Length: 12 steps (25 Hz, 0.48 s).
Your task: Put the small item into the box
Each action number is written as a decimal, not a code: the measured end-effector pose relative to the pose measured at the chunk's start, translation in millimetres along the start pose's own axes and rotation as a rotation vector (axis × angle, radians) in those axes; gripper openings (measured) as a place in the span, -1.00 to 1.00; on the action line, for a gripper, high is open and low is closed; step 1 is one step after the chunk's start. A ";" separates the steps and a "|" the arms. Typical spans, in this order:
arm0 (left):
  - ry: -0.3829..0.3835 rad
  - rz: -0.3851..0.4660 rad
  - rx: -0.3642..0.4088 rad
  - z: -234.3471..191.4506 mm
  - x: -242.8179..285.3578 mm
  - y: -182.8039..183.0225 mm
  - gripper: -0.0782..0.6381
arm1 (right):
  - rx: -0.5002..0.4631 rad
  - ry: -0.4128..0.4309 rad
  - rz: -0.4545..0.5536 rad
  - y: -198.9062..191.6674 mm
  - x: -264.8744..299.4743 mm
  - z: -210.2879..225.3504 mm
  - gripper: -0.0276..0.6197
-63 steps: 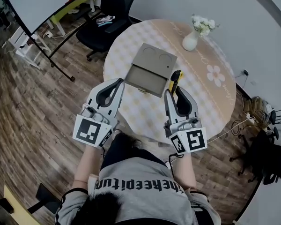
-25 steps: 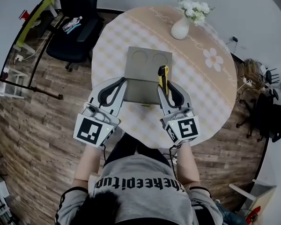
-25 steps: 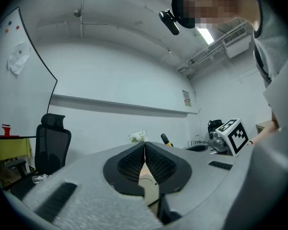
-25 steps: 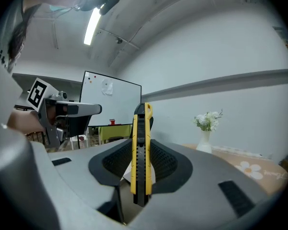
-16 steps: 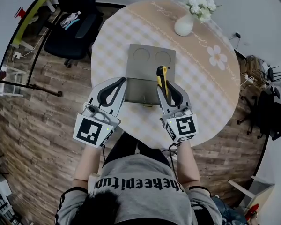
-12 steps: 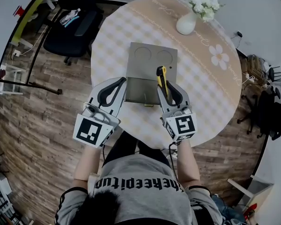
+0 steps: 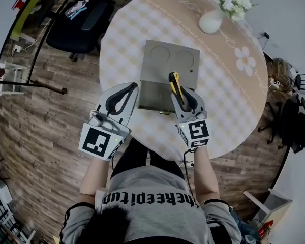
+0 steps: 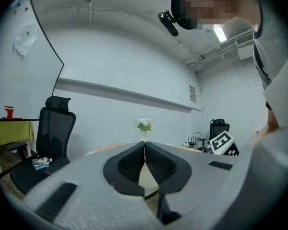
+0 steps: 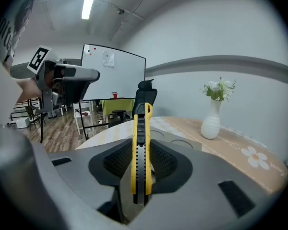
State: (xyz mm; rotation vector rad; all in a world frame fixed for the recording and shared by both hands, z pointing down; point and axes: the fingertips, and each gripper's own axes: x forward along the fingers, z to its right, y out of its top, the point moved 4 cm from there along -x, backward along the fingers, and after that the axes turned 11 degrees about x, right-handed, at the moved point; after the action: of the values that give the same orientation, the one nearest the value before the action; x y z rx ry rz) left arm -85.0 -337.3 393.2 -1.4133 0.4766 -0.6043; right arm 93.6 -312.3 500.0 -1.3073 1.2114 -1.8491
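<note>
A yellow and black utility knife (image 7: 175, 87) (image 9: 140, 147) is clamped between the jaws of my right gripper (image 7: 181, 93) (image 9: 140, 143) and sticks out past the fingertips. It hangs over the right side of the grey box (image 7: 168, 70), whose flat lid with two round dents lies open toward the far side. The box's tray (image 7: 153, 96) sits at the near side between my two grippers. My left gripper (image 7: 131, 87) (image 8: 145, 150) is shut with nothing in it, at the tray's left edge.
The box lies on a round checked table (image 7: 229, 111). A white vase with flowers (image 7: 213, 19) (image 9: 212, 121) stands at the far right. A black office chair (image 7: 81, 22) is beyond the table's left side. The person's knees are under the near edge.
The right gripper has carried the knife from the box's right side to over the box. The head view has swung, so box and table now sit squarer. The left gripper stays shut.
</note>
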 end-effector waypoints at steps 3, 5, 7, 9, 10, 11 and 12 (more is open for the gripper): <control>0.003 -0.013 -0.008 -2.3 0.1 -6.1 -0.73 | -0.024 0.011 -0.050 -12.1 7.5 1.1 -0.55; 0.007 -0.018 -0.013 -3.9 -0.1 -9.2 -0.73 | -0.037 0.021 -0.086 -19.9 12.2 1.3 -0.55; 0.011 -0.020 -0.017 -5.1 -0.4 -11.4 -0.73 | -0.041 0.035 -0.116 -26.6 16.3 1.0 -0.55; 0.015 -0.024 -0.020 -6.3 -1.1 -13.3 -0.73 | -0.044 0.049 -0.144 -31.3 20.1 0.0 -0.55; 0.017 -0.027 -0.022 -7.1 -1.5 -14.3 -0.73 | -0.051 0.054 -0.159 -34.0 22.0 -0.7 -0.55; 0.019 -0.031 -0.023 -8.1 -1.8 -15.3 -0.73 | -0.061 0.059 -0.176 -36.8 24.0 -1.5 -0.55; 0.021 -0.035 -0.024 -9.1 -2.0 -16.3 -0.73 | -0.073 0.065 -0.192 -39.4 26.1 -2.4 -0.55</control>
State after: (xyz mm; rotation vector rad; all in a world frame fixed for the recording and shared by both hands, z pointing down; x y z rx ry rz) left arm -94.1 -343.8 408.4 -1.4420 0.4783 -0.6443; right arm 83.8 -316.2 546.2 -1.4576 1.2344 -2.0125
